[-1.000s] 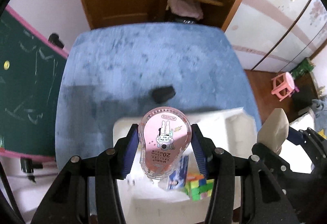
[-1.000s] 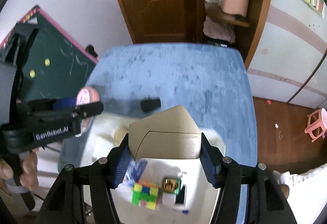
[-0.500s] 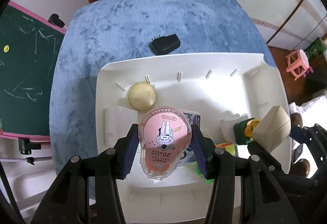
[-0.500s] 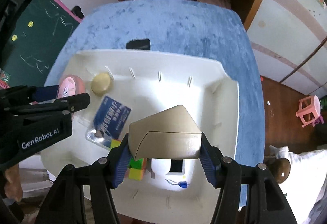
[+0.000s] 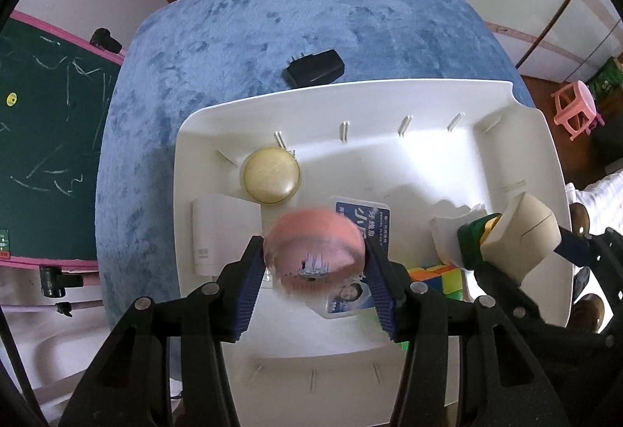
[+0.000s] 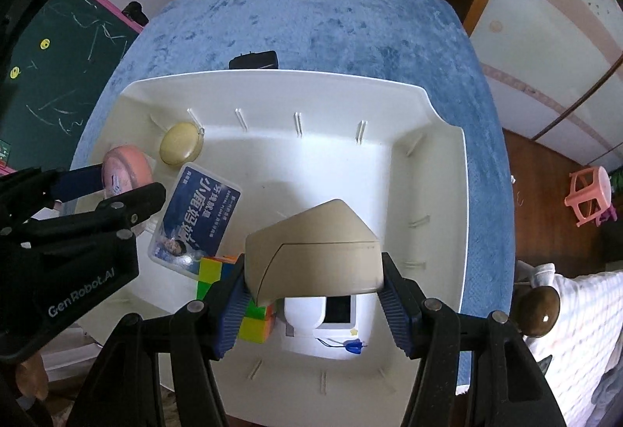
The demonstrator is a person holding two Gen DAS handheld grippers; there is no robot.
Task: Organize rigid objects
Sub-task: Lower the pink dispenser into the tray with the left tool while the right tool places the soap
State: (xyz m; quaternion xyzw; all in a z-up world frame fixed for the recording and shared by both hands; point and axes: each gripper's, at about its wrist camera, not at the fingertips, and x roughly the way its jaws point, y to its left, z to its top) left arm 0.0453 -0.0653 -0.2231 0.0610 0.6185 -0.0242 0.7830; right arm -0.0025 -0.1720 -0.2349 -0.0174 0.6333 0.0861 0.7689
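- The left gripper (image 5: 314, 273) points down over the white tray (image 5: 537, 138). Its blue pads squeeze a pink tape case (image 5: 314, 251), which looks blurry.
- The right gripper (image 6: 313, 296) also points down. Its jaws have just been opening a little, but the tan box (image 6: 313, 253) sits between them, touching both pads.
- Below lie a blue card box (image 6: 194, 220), a colour cube (image 6: 212, 271) and a round cream lid (image 6: 181, 143).

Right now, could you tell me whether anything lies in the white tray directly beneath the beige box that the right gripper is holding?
Yes: beneath the beige box in the right gripper lie a white device and a colourful cube.
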